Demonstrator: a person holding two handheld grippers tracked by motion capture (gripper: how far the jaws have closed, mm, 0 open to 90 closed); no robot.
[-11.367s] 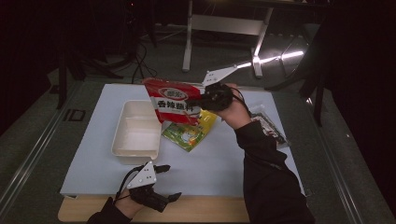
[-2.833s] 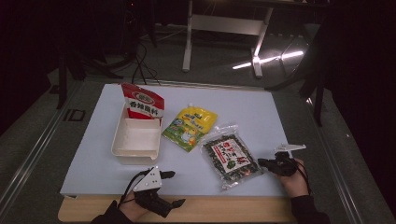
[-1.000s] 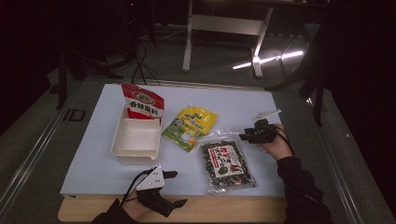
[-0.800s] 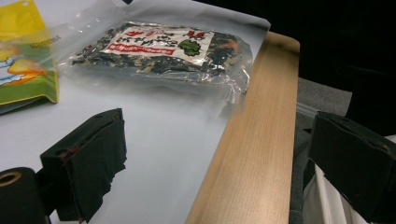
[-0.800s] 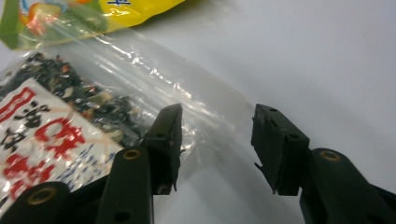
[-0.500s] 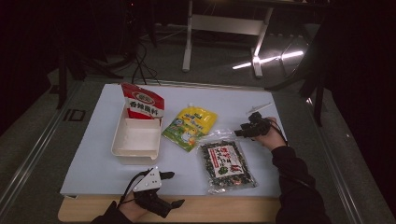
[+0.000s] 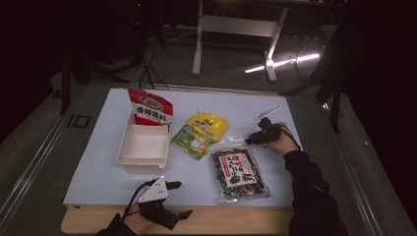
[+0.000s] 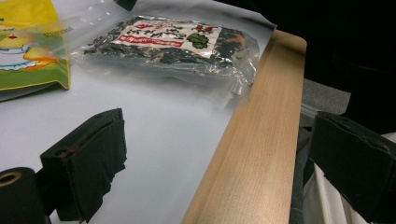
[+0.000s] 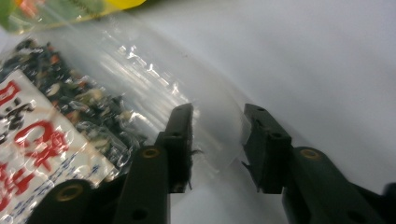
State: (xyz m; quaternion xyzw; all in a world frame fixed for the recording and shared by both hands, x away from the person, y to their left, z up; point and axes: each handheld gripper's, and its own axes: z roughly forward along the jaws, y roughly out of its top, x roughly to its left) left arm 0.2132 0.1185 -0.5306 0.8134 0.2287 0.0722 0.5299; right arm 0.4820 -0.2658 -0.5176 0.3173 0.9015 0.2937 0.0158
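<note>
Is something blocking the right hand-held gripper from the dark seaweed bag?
Nothing visible is in the way. The right hand-held gripper is open, with its jaws either side of the clear top edge of the seaweed bag on the white mat.

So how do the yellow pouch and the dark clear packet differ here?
The yellow pouch is opaque, with a spout at its top; the dark packet is clear plastic showing dark flakes and a red-and-white label. The pouch lies beside the white tray, untouched; the packet's clear top edge sits between the open jaws of the right gripper. Both lie flat on the white sheet.
</note>
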